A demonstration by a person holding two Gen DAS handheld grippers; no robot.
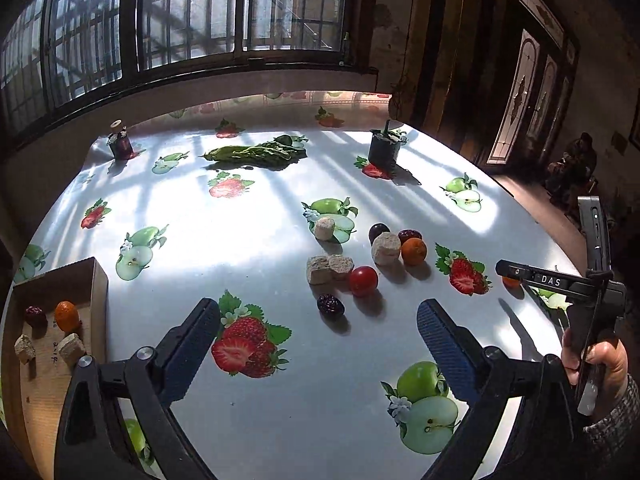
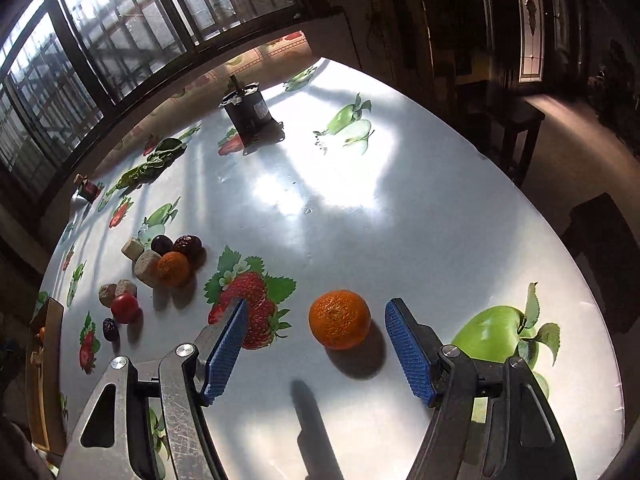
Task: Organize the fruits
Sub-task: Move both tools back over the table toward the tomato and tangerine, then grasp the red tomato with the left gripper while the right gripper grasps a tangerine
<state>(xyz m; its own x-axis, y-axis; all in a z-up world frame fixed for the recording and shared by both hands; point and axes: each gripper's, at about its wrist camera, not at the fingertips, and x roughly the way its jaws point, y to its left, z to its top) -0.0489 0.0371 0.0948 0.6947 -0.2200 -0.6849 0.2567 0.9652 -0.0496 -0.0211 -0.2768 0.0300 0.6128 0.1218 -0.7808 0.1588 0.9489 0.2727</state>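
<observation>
fruits (image 1: 66, 315) and cubes in cardboard box (image 1: 98, 280)

We see a round table (image 1: 280, 420) covered in a glossy cloth printed with strawberries and green apples, sunlight striping its far half. Near the far edge lies a bunch of dark leafy greens (image 1: 256, 153), flat on the cloth. To its left stands a small dark red jar (image 1: 120, 145) with a pale lid, upright. To the right of the greens we find a black cylindrical container (image 1: 383, 148) with something sticking out of its top; what it holds we cannot tell. Behind the table runs a barred window (image 1: 192, 12), and on the right a door with patterned glass panels (image 1: 524, 100).
</observation>
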